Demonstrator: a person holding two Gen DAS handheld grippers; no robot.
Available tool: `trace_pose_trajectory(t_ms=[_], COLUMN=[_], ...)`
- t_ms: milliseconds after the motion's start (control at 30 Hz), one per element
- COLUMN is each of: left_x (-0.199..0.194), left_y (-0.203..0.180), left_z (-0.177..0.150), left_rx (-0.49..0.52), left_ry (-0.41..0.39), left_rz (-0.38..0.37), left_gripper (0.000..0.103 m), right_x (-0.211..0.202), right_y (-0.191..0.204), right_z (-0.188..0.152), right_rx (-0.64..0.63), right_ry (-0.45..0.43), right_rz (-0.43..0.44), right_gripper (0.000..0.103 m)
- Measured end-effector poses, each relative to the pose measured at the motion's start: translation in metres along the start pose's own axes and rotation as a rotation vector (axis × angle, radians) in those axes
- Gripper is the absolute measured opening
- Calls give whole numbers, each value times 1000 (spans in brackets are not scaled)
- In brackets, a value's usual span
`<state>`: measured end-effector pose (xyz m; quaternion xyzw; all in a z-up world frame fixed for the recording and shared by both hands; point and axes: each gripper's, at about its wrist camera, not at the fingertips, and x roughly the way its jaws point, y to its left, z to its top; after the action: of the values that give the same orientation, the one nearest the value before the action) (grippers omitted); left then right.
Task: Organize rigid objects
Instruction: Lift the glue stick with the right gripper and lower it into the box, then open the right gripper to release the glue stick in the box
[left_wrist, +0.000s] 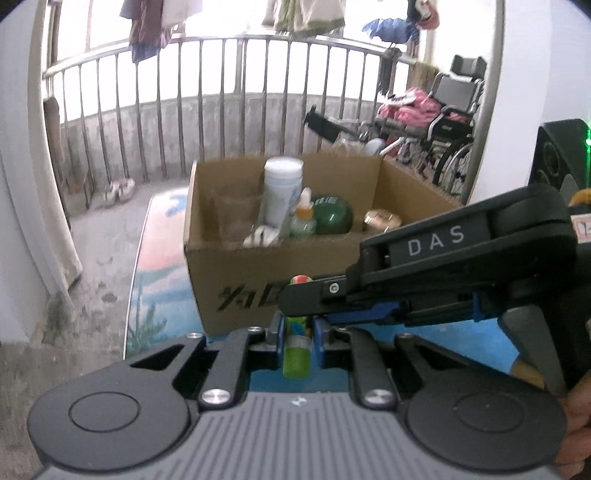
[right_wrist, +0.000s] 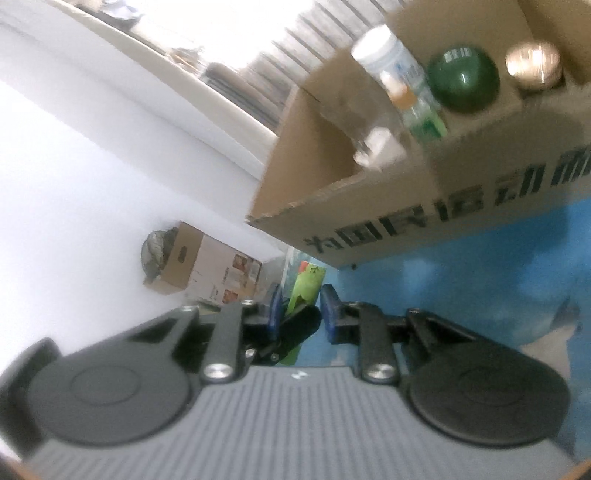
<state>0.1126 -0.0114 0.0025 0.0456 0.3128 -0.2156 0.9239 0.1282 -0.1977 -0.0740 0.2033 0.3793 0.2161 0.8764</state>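
A slim green tube (left_wrist: 296, 354) with a striped, multicoloured cap is sitting upright between the pads of the left gripper (left_wrist: 295, 332), whose jaws are pinching it narrowly at its middle, just in front of the printed near wall of the cardboard box (left_wrist: 236, 266). The right gripper (left_wrist: 295, 299) is reaching in from about 3 o'clock in the left wrist view, its black finger crossing the upper part of the tube below the cap. In the right wrist view the same tube (right_wrist: 308, 286) is showing at 12 o'clock from the right gripper (right_wrist: 301, 314), between its blue pads; whether those pads are actually pressing on it I cannot tell (the view is blurred and the other gripper's dark finger is lying in the gap).

Inside the box, a tall white bottle (left_wrist: 282, 192) is standing upright toward the back, with a clear glass cup (left_wrist: 236, 214) at its 9 o'clock and a small dropper bottle (left_wrist: 304, 218) with an orange collar just beside it at 4 o'clock. A dark green ball (left_wrist: 332, 216) is resting at 3 o'clock of the dropper bottle, and a brass-coloured round lid (left_wrist: 382, 219) is lying further along the same way. The box is standing on a blue patterned mat (left_wrist: 162, 295). Beyond it a metal railing (left_wrist: 221, 92) is running across, and a wheelchair (left_wrist: 450, 122) is parked at 2 o'clock.
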Motion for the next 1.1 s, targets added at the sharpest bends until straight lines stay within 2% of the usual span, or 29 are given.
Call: trace_pose_trajectory(t_ms=[167, 300, 400, 500, 633, 800, 833, 900, 1000, 1100], left_x=[-13, -5, 15, 49, 99, 142, 149, 160, 170, 172], left_y=[-17, -27, -31, -32, -34, -44, -46, -48, -47, -42], left_z=[25, 54, 77, 98, 113, 111, 111, 109, 104, 103], left_rx=[49, 79, 75, 36, -13, -25, -24, -19, -12, -24], left_ry=[-71, -92, -72, -13, 78, 169, 193, 223, 242, 244], left_rz=[-22, -61, -107, -170, -220, -257, -271, -277, -276, -271], left_gripper=[16, 16, 16, 16, 16, 17, 20, 37, 39, 39], right_x=[-42, -66, -76, -76, -66, -50, -47, -41, -27, -25], right_y=[14, 21, 20, 11, -9, -33, -36, -43, -56, -63], right_z=[11, 34, 60, 87, 121, 146, 147, 152, 155, 154], right_rx=[-71, -122, -155, -185, -198, -265, -275, -313, -342, -352], right_ry=[-75, -119, -140, -143, -102, -23, -3, 35, 84, 89], right_rz=[23, 20, -5, -51, -125, -239, -255, -317, -395, -413], right_gripper=[21, 20, 20, 20, 19, 17, 17, 18, 20, 24])
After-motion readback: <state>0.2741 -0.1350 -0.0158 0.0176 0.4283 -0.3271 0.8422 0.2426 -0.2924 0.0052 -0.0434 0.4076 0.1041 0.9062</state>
